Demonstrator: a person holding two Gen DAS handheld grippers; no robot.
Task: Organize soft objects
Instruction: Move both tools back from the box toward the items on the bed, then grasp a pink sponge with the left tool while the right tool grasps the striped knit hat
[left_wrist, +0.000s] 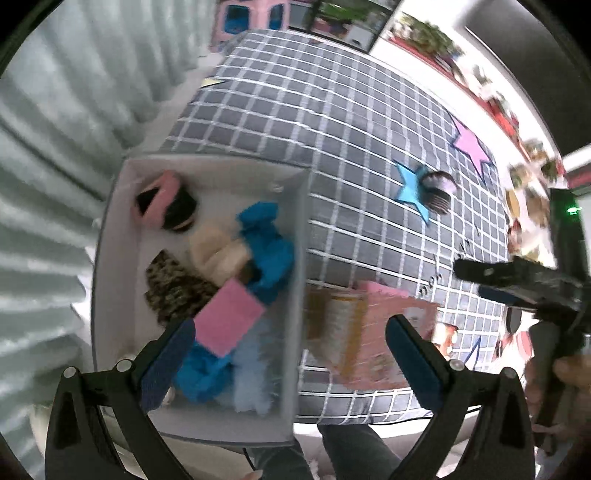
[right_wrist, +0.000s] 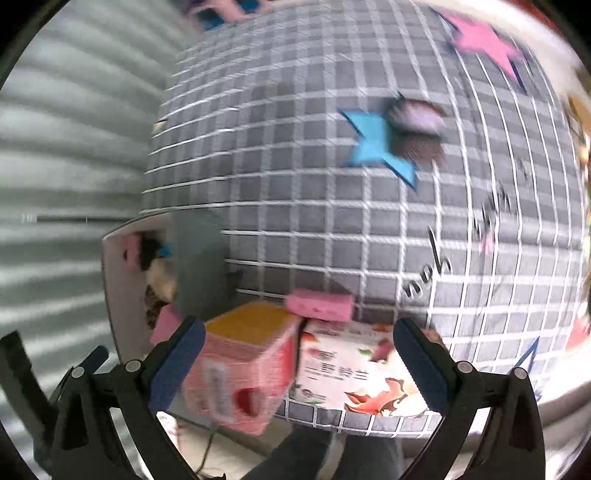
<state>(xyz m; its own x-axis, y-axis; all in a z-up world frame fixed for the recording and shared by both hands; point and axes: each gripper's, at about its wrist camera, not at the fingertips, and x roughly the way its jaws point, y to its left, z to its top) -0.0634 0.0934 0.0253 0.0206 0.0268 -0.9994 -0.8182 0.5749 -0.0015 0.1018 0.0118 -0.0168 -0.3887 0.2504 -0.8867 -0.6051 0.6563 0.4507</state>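
Above the bin (left_wrist: 207, 424) the left gripper (left_wrist: 291, 363) hangs with jaws spread wide and nothing between the pads. Below it a pink sponge (left_wrist: 229, 321) lies on blue cloth (left_wrist: 266, 243), beside a leopard-print piece (left_wrist: 173, 291) and a pink-and-black roll (left_wrist: 166, 205). Right of the bin, cartons (left_wrist: 369, 332) sit on the checked cloth (left_wrist: 295, 122). Over those cartons the right gripper (right_wrist: 299, 363) is equally wide and empty; a second pink sponge (right_wrist: 319, 304) rests behind them. Farther off, a brown-and-lilac roll (right_wrist: 417, 127) overlaps a blue star (right_wrist: 373, 144).
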